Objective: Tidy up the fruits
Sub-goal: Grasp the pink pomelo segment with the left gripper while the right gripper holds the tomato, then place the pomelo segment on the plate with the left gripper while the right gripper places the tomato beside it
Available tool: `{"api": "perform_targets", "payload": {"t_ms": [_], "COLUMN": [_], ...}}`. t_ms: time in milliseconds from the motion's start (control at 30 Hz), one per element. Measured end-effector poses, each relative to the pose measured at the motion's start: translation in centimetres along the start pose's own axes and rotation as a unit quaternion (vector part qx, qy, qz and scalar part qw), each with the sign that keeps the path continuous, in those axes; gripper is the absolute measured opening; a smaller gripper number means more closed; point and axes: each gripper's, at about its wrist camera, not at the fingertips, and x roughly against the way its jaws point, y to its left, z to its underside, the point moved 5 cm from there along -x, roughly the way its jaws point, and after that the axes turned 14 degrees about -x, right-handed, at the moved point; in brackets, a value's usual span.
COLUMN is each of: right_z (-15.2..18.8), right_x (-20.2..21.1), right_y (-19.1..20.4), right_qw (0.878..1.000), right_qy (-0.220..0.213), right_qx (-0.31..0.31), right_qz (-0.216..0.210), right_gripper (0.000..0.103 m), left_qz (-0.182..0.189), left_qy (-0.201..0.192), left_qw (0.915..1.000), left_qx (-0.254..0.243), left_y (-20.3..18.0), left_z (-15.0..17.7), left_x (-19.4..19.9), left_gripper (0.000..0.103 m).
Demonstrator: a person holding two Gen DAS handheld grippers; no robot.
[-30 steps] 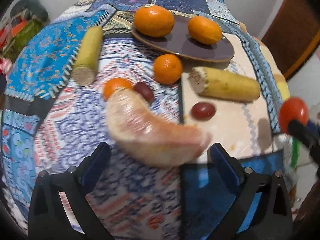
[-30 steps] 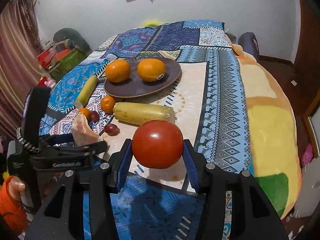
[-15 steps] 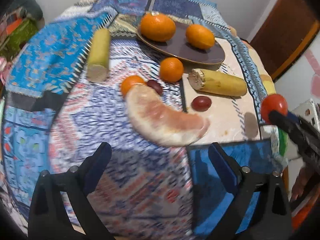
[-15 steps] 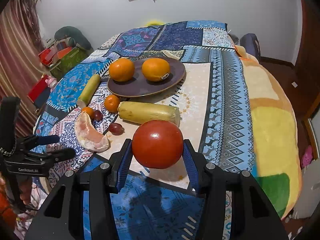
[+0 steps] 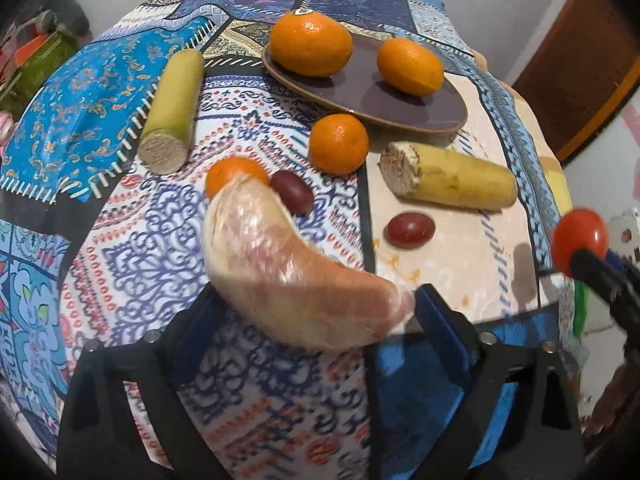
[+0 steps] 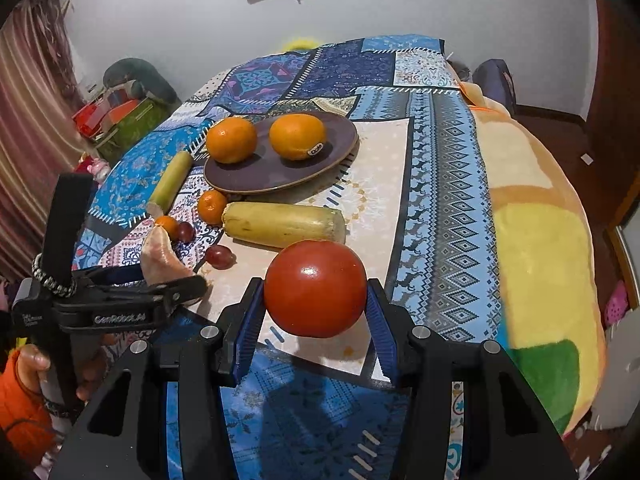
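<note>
Two grippers busy: right gripper (image 6: 316, 308) clenched on a round red tomato (image 6: 315, 288), left gripper (image 5: 316, 312) closing in around a plastic-wrapped pink pomelo wedge (image 5: 288, 268), pads not clearly touching it.

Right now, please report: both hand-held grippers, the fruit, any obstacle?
Right hand-held gripper shut on tomato. Left hand-held gripper has just been closing around pomelo wedge, contact unclear. Plate holds two oranges. Path clear.

the wedge (image 5: 288, 276) is motion-blurred and covers part of a small orange (image 5: 228, 174) and the left gripper's (image 5: 316, 316) pad tips, so contact cannot be told. the tomato (image 6: 315, 288) hides the cloth (image 6: 440, 208) behind it.
</note>
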Motion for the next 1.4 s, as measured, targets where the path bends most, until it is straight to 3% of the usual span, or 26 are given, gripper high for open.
{"api": "perform_targets", "payload": {"t_ms": [300, 467, 600, 633, 800, 1100, 1400], "right_z": [0.1, 0.1, 0.1, 0.1, -0.1, -0.6, -2.6], "right_x": [-0.1, -0.4, -0.5, -0.5, -0.7, -0.8, -0.3], "right_y": [0.6, 0.7, 0.6, 0.6, 0.7, 1.4, 2.9], "right_qw": [1.000, 1.000, 1.000, 1.000, 1.000, 1.000, 0.998], "right_qy": [-0.001, 0.002, 0.003, 0.003, 0.002, -0.007, -0.034], "right_qx": [0.008, 0.010, 0.011, 0.011, 0.014, 0.028, 0.053], "right_qz": [-0.004, -0.003, -0.001, -0.001, 0.000, 0.005, 0.011], "right_gripper": [0.046, 0.046, 0.046, 0.046, 0.047, 0.046, 0.046], "left_qz": [0.030, 0.047, 0.047, 0.044, 0.021, 0.040, 0.032], "left_qy": [0.001, -0.003, 0.008, 0.006, -0.005, -0.035, -0.095], "left_qw": [0.9996, 0.9987, 0.9979, 0.9980, 0.9986, 0.9980, 0.9949], "left_qx": [0.003, 0.018, 0.043, 0.045, 0.049, 0.035, -0.006], "left_y": [2.9, 3.2, 3.5, 3.6, 3.9, 3.3, 1.8], "left_z": [3.1, 2.1, 0.4, -0.3, -1.1, -0.4, -3.0], "left_x": [3.0, 2.9, 0.6, 0.1, -0.2, 2.2, 6.0], "left_gripper": [0.088, 0.088, 0.086, 0.084, 0.053, 0.047, 0.046]}}
